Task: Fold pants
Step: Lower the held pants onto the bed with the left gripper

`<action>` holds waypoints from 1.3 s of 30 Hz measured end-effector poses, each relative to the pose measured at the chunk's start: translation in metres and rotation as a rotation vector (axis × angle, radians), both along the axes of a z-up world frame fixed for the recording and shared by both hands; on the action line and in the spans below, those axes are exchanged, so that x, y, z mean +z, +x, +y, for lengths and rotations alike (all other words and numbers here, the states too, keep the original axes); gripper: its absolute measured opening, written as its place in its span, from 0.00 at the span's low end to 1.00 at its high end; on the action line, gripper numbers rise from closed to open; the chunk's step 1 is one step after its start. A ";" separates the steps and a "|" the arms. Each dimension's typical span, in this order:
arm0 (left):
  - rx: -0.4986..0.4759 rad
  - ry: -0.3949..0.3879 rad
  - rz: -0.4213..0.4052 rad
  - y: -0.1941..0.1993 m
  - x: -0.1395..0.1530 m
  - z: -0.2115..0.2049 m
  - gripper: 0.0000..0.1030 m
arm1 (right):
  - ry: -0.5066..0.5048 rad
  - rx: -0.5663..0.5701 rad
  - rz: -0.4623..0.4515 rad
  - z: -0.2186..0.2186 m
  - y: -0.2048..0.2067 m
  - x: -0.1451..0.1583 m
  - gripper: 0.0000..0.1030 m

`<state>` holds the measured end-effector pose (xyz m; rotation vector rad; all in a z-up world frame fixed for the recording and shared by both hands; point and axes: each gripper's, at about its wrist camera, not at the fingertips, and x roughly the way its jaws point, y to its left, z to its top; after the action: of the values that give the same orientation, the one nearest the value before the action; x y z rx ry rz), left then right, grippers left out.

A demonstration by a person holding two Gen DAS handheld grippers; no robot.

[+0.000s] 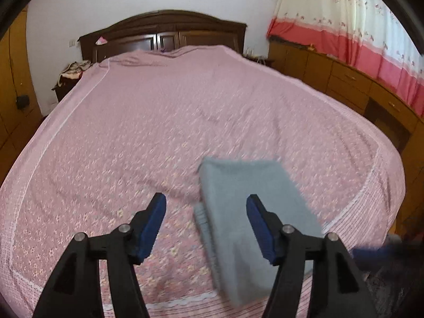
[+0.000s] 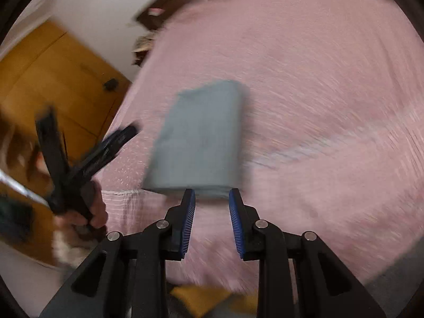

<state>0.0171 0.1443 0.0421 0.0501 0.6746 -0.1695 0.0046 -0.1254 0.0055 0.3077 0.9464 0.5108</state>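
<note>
The grey pants (image 1: 238, 201) lie folded into a compact rectangle on the pink bedspread (image 1: 159, 122), near the bed's front edge. My left gripper (image 1: 206, 201) is open and empty above the bed, its right finger over the pants. In the right wrist view the folded pants (image 2: 198, 137) lie just ahead of my right gripper (image 2: 212, 196), which is open and empty, with nothing between its blue pads. The left gripper (image 2: 87, 143) shows blurred at the left in that view, held in a hand.
A dark wooden headboard (image 1: 164, 34) stands at the far end of the bed. Wooden cabinets (image 1: 344, 79) and a pink-and-white curtain (image 1: 357, 26) run along the right. A wooden wardrobe (image 2: 53, 79) stands at the left. Both views are motion-blurred.
</note>
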 end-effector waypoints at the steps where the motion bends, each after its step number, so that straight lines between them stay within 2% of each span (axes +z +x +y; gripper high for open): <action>1: -0.016 -0.006 -0.006 -0.002 0.003 -0.001 0.64 | 0.023 -0.009 -0.030 0.017 -0.006 0.002 0.28; 3: -0.023 0.002 -0.026 -0.008 0.004 -0.004 0.64 | 0.217 -0.018 -0.062 0.032 -0.014 0.005 0.27; 4: -0.016 0.009 -0.026 -0.010 0.002 -0.003 0.65 | 0.281 -0.028 -0.069 0.036 -0.014 0.007 0.27; 5: -0.005 -0.019 -0.025 -0.013 0.000 0.002 0.66 | 0.293 -0.050 -0.062 0.038 -0.013 0.008 0.25; 8: -0.038 -0.126 -0.006 -0.019 -0.007 0.018 0.67 | 0.233 -0.070 -0.063 0.042 -0.003 0.007 0.23; 12: -0.035 -0.109 -0.023 -0.024 -0.009 0.029 0.67 | 0.219 -0.147 -0.113 0.022 0.000 0.010 0.23; 16: -0.030 -0.204 -0.028 -0.023 -0.007 0.034 0.67 | 0.132 -0.183 -0.185 0.013 0.018 0.019 0.23; 19: -0.062 -0.238 -0.023 -0.028 -0.016 0.023 0.67 | 0.122 -0.186 -0.208 0.008 0.027 0.016 0.22; 21: -0.059 -0.227 -0.014 -0.028 -0.030 0.014 0.67 | 0.136 -0.168 -0.208 0.006 0.029 0.007 0.22; 23: -0.051 -0.211 0.051 -0.021 -0.051 0.010 0.67 | 0.116 -0.137 -0.176 0.009 0.037 -0.012 0.22; 25: -0.010 -0.146 0.133 -0.013 -0.076 0.007 0.65 | 0.077 -0.096 -0.049 0.016 0.043 -0.043 0.22; 27: -0.014 -0.154 0.158 -0.013 -0.089 0.011 0.66 | 0.135 -0.094 0.069 0.011 0.043 -0.067 0.22; 29: -0.008 -0.183 0.147 -0.019 -0.087 0.016 0.66 | 0.182 -0.118 0.069 0.002 0.036 -0.067 0.20; 31: -0.004 -0.177 0.111 -0.025 -0.078 0.016 0.65 | 0.155 -0.121 0.039 0.001 0.032 -0.054 0.20; 34: -0.012 -0.161 0.039 -0.034 -0.064 0.012 0.65 | 0.140 -0.083 -0.063 0.010 0.025 -0.027 0.20; 36: 0.000 -0.145 0.044 -0.032 -0.065 0.011 0.65 | 0.094 -0.058 -0.094 0.021 0.024 -0.025 0.20; 39: 0.022 -0.111 0.116 -0.025 -0.085 0.010 0.67 | 0.021 -0.043 0.021 0.029 0.033 -0.054 0.20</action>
<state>-0.0080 0.1541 -0.0425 -0.0738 0.7797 -0.1897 0.0376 -0.0963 -0.0483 0.3525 0.9531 0.4796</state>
